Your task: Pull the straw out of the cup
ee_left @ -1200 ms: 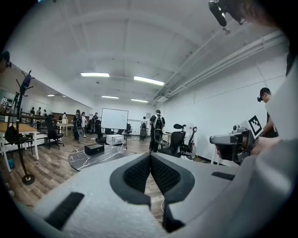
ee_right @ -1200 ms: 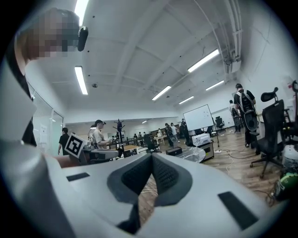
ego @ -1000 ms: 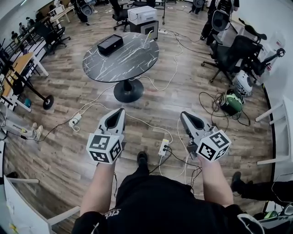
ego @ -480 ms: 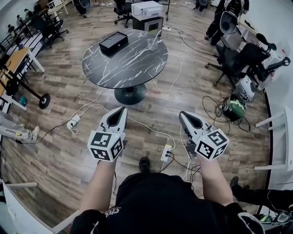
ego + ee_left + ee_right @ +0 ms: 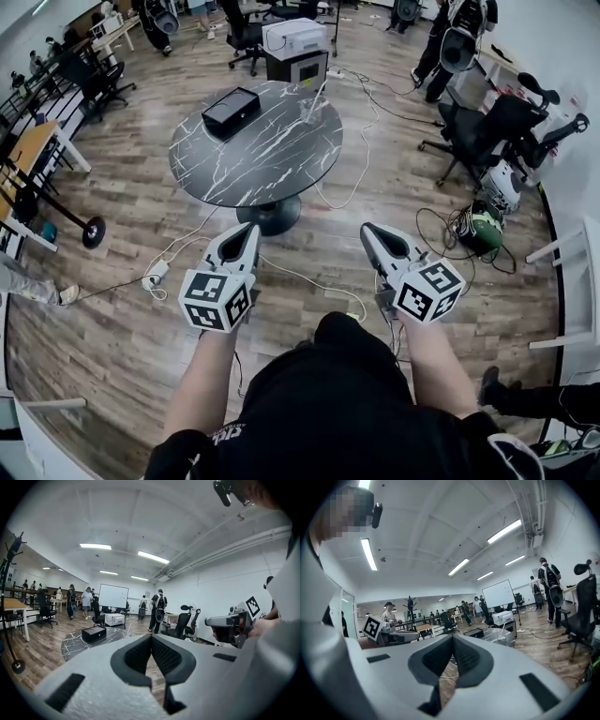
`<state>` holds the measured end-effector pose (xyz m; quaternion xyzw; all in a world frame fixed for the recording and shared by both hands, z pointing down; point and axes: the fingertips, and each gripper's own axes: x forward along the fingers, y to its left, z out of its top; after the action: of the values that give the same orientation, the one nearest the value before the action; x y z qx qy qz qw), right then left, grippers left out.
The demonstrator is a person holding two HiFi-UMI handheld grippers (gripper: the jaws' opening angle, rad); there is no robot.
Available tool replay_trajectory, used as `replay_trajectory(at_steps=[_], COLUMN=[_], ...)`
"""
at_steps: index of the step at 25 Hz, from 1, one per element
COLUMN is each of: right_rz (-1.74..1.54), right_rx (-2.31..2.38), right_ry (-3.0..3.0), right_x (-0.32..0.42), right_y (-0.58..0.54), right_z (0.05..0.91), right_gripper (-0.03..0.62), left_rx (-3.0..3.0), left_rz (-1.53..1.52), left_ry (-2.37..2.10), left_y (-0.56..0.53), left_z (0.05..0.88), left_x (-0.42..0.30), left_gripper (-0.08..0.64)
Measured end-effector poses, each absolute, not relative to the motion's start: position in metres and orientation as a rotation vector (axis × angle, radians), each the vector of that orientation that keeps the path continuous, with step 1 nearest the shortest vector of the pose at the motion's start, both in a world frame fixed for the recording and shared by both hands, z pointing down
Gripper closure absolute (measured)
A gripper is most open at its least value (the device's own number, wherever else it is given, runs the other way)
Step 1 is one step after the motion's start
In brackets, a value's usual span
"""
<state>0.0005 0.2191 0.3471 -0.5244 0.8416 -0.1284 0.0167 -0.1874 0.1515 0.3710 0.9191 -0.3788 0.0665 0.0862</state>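
A clear cup (image 5: 312, 105) with a pale straw (image 5: 319, 92) stands at the far right edge of the round black marble table (image 5: 255, 150). In the right gripper view the cup (image 5: 500, 637) and its straw (image 5: 503, 628) show small, ahead and to the right. My left gripper (image 5: 247, 229) and right gripper (image 5: 367, 228) are both shut and empty, held side by side over the wooden floor just short of the table's near edge. In the left gripper view the jaws meet at the tip of the left gripper (image 5: 151, 637), and the table (image 5: 77, 643) lies ahead on the left.
A black box (image 5: 232, 99) sits on the table's far left. Behind the table stands a printer on a cabinet (image 5: 293, 39). Office chairs (image 5: 483, 117) crowd the right side. Cables and a power strip (image 5: 156, 272) trail across the floor. People stand at the back.
Both grippers, still shut, have moved forward with the person; the table has come closer and now lies just beyond their tips.
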Motion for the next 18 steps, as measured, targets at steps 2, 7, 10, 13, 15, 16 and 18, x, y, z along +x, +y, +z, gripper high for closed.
replay_trajectory(at_steps=[2,7,10,13,15,16,18], right_rz=[-0.380,-0.422,-0.462,-0.477,-0.497,-0.511,-0.544], right_rx=[-1.625,-1.627,-1.626,-1.632,-1.637,-1.637,-1.637], right_ry=[2.618,2.616,2.611,2.609,2.611,2.611,2.606], right_x=[0.001,0.012,0.026,0.045,0.060,0.068,0.085], right_y=[0.212,0.187,0.164,0.129,0.102,0.087,0.056], right_z=[0.344,0.360,0.374,0.387,0.397,0.402,0.412], right_gripper=[0.586,0.586,0.586,0.586,0.586,0.586,0.586], left_rx=[2.751,2.734,2.720,2.707,2.698,2.693,2.682], left_rz=[0.198,0.187,0.205,0.222,0.241,0.254,0.280], left_ry=[-1.117,-1.080,-1.080,-1.087,-1.085,-1.084,-1.077], left_y=[0.146,0.124,0.100,0.066,0.040,0.025,-0.004], left_z=[0.370,0.375,0.383,0.391,0.398,0.401,0.408], left_x=[-0.182,-0.167,-0.157,-0.141,-0.127,-0.118,-0.099], left_gripper=[0.550,0.549,0.550,0.550,0.549,0.549,0.549])
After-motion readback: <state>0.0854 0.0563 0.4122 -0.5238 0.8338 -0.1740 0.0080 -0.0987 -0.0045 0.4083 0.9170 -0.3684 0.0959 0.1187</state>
